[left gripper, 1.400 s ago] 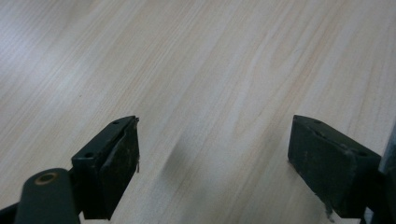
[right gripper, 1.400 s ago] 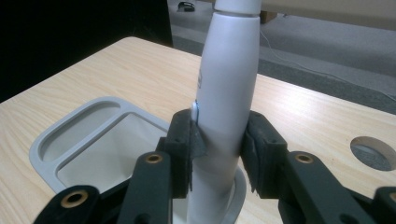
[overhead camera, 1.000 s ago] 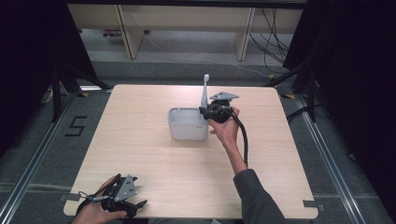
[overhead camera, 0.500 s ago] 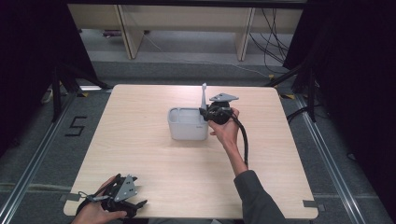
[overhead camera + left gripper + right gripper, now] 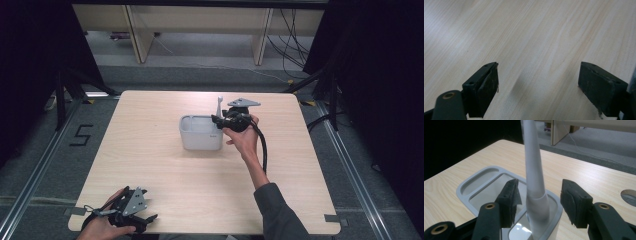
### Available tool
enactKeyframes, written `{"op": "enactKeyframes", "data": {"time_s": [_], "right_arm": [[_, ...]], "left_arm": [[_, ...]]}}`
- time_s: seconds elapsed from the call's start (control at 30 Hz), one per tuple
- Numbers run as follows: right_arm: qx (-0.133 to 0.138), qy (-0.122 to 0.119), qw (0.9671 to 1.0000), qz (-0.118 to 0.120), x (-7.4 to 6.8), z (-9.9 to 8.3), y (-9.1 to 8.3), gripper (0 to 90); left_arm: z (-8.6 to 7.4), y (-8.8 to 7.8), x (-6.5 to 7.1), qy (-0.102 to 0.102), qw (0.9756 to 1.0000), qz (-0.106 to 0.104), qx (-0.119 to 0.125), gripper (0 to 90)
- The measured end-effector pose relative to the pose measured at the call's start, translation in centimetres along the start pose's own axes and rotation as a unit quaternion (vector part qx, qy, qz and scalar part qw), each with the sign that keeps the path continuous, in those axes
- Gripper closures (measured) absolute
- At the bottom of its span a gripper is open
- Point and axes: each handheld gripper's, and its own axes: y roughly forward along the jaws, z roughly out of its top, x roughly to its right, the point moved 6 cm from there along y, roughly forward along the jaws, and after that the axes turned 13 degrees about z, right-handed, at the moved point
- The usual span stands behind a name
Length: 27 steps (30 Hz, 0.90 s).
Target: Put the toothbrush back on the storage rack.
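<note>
Standing upright in the near right compartment of the grey holder [image 5: 474, 195] is a pale grey handle [image 5: 534, 170] (some utensil, can't tell which kind), centre of the right gripper view, its thick base seated in the slot and its shaft rising out of the top of the frame. Right gripper [image 5: 539, 197] has its jaws either side of that handle, and they have just been opening; gaps show between both pads and the handle, so no grip, the handle stands between them untouched. High view: same right gripper [image 5: 226, 121] sits centre of frame at the holder's [image 5: 200, 134] right end, hand behind it, cable trailing down toward the forearm, handle [image 5: 219, 106] poking up just above the jaws. Holder rests on the wooden table [image 5: 165, 190], a bit above centre. Left gripper [image 5: 145, 219] lies lower left of the high view, at the table's near edge, well apart from the holder. Left gripper view: left gripper [image 5: 537, 80] jaws spread wide over bare wood, nothing between them.
</note>
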Motion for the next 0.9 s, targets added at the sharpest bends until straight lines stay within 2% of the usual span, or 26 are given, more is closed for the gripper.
{"op": "enactKeyframes", "data": {"time_s": [0.03, 0.07, 0.1, 0.13, 0.23, 0.27, 0.3, 0.33, 0.37, 0.4, 0.47, 0.53, 0.6, 0.63, 0.67, 0.77, 0.83, 0.9], "right_arm": [[0.0, -0.006, 1.0, 0.004, 0.0, 0.1, 0.0, 47.6], [0.002, -0.003, 1.0, 0.003, -0.1, 0.1, -0.2, 46.5], [0.004, -0.01, 0.9999, 0.002, -0.1, 0.2, -0.3, 46.5], [0.001, -0.014, 0.9999, 0.002, -0.1, 0.2, -0.3, 46.4], [0.003, -0.016, 0.9999, 0.004, -0.3, 0.3, -0.6, 45.2], [0.005, -0.009, 0.9999, 0.003, -0.4, 0.4, -0.7, 44.6], [0.004, -0.017, 0.9998, -0.001, -0.3, 0.4, -0.9, 44.0], [0.003, -0.02, 0.9998, 0.002, -0.3, 0.4, -0.9, 43.5], [0.003, -0.012, 0.9999, 0.001, -0.4, 0.4, -1.1, 43.3], [0.005, -0.017, 0.9998, -0.001, -0.3, 0.5, -1.2, 42.9], [0.003, -0.011, 0.9999, 0.0, -0.3, 0.4, -1.4, 42.6], [0.001, -0.017, 0.9999, -0.003, -0.2, 0.4, -1.5, 42.1], [0.003, -0.011, 0.9999, 0.003, -0.4, 0.4, -1.6, 41.9], [0.002, -0.019, 0.9998, -0.006, -0.3, 0.4, -1.8, 41.6], [0.003, -0.018, 0.9998, 0.002, -0.4, 0.3, -1.8, 41.4], [0.0, -0.007, 1.0, 0.001, -0.6, 0.3, -2.0, 41.3], [0.001, -0.021, 0.9998, 0.003, -0.6, 0.3, -2.1, 41.5], [0.002, -0.017, 0.9998, 0.005, -0.8, 0.2, -2.3, 41.2]], "left_arm": [[0.0, 0.0, 0.0, -0.001, 1.0, -0.003, -0.004, 16.3], [0.0, 0.0, 0.0, -0.003, 1.0, -0.001, -0.003, 16.3], [-0.1, -0.2, 0.0, 0.002, 0.9998, -0.012, -0.014, 16.3], [0.0, 0.0, 0.0, -0.003, 1.0, -0.002, -0.002, 16.3], [0.0, 0.0, 0.0, -0.003, 1.0, -0.001, -0.003, 16.3], [0.0, 0.0, 0.0, -0.004, 1.0, -0.002, -0.003, 16.3], [-0.1, -0.2, 0.0, 0.002, 0.9996, -0.018, -0.019, 16.3], [-0.1, 0.0, 0.1, -0.004, 1.0, -0.003, -0.005, 16.3], [-0.1, 0.0, 0.0, -0.004, 1.0, -0.003, -0.006, 16.3], [-0.1, 0.0, 0.0, -0.003, 1.0, -0.003, -0.006, 16.3], [-0.1, 0.0, 0.1, -0.005, 1.0, -0.003, -0.005, 16.3], [-0.1, 0.0, 0.0, -0.005, 1.0, -0.002, -0.006, 16.3], [-0.1, 0.0, 0.1, -0.005, 1.0, -0.003, -0.006, 16.3], [-0.1, 0.0, 0.0, -0.004, 1.0, -0.003, -0.006, 16.3], [-0.1, 0.0, 0.0, -0.004, 1.0, -0.003, -0.006, 16.3], [-0.1, 0.0, 0.1, -0.005, 1.0, -0.003, -0.006, 16.3], [-0.1, 0.0, 0.1, -0.006, 1.0, -0.003, -0.006, 16.3], [-0.1, 0.0, 0.0, -0.005, 1.0, -0.003, -0.006, 16.3]]}}
